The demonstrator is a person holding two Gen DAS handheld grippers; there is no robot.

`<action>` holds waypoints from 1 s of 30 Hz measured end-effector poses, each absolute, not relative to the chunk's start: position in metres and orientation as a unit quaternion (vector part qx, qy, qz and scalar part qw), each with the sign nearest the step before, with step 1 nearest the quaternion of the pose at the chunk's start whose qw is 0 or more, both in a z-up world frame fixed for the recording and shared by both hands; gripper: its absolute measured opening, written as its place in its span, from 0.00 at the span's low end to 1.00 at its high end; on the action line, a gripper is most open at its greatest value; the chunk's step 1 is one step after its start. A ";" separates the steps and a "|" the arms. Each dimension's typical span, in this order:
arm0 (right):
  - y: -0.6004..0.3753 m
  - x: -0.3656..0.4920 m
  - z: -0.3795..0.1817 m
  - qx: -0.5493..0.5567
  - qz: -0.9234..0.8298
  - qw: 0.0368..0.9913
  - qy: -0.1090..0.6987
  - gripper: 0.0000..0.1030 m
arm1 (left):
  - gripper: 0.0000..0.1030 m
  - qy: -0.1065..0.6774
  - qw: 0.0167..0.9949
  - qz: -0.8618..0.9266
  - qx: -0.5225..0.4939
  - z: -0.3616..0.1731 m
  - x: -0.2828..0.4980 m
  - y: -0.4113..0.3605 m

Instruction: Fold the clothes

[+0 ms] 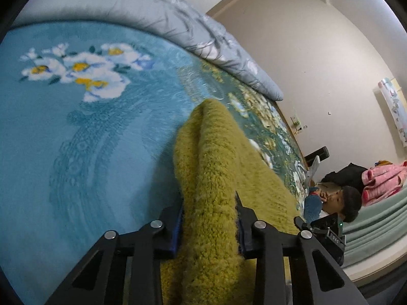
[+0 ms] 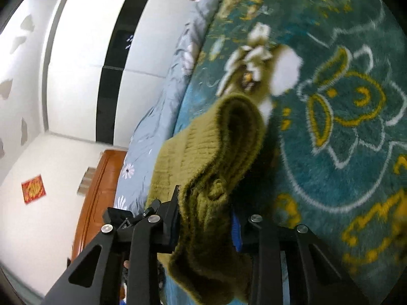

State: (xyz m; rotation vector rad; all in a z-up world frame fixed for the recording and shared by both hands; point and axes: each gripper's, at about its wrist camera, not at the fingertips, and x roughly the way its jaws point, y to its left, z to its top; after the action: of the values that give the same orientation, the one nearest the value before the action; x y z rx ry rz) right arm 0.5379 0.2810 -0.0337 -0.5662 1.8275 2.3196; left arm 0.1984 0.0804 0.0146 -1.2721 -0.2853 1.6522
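A fuzzy olive-green knit garment [image 1: 211, 167] lies bunched over a blue floral blanket [image 1: 84, 137] on a bed. My left gripper [image 1: 209, 218] is shut on a thick fold of the garment, which runs forward between the fingers. In the right wrist view, my right gripper [image 2: 206, 218] is shut on another part of the same green garment [image 2: 216, 147], where a ribbed edge curls over above the teal blanket [image 2: 343, 132]. The garment hides both grippers' fingertips.
A grey-blue quilt [image 1: 183, 25] is rolled along the far side of the bed and shows in the right wrist view [image 2: 162, 117]. A person [image 1: 340, 200] sits beyond the bed by pink bedding [image 1: 381, 180]. A white wardrobe [image 2: 84, 71] and wooden headboard [image 2: 99, 190] stand to the left.
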 end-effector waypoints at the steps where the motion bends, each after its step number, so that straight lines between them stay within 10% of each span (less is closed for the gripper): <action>1: 0.278 0.542 -0.028 -0.190 0.774 0.063 0.601 0.32 | 0.32 -0.112 0.497 0.686 -0.519 0.020 0.207 0.077; 14: 0.227 0.527 0.072 -0.208 0.840 -0.041 0.500 0.32 | 0.32 -0.130 0.503 0.748 -0.412 0.136 0.258 -0.026; 30: 0.016 0.238 0.252 -0.273 0.849 -0.274 0.360 0.32 | 0.32 -0.145 0.350 0.892 -0.245 0.311 0.184 -0.323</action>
State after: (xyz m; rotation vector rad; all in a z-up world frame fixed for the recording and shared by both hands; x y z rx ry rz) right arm 0.2379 0.0161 0.2524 -1.0473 1.3815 3.2641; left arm 0.1838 -0.3226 0.3107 -0.6347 -0.3764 2.3119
